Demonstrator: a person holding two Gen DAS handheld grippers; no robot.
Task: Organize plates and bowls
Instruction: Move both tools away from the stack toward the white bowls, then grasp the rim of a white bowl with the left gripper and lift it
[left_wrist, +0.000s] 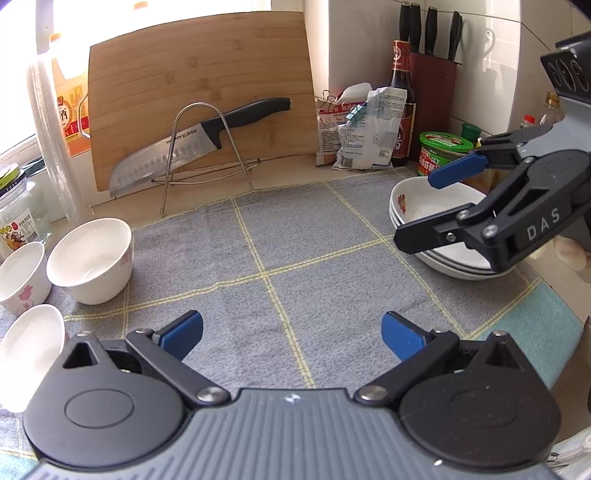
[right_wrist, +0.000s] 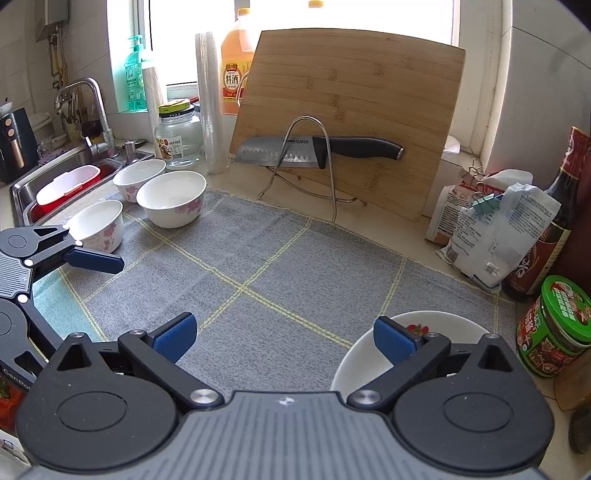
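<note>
Hovering spread and empty, left gripper and right gripper look between picks; lower-left rice bowls probably need nesting next.

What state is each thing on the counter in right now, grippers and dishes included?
left gripper: open, empty, over the grey cloth.
right gripper: open, empty, above the stacked plates.
three small bowls: upright, empty, separate, not stacked.
stacked plates: nested, on the cloth's right side.
knife: resting in the wire rack.
cutting board: leaning upright.
glass jar: lid on.
</note>
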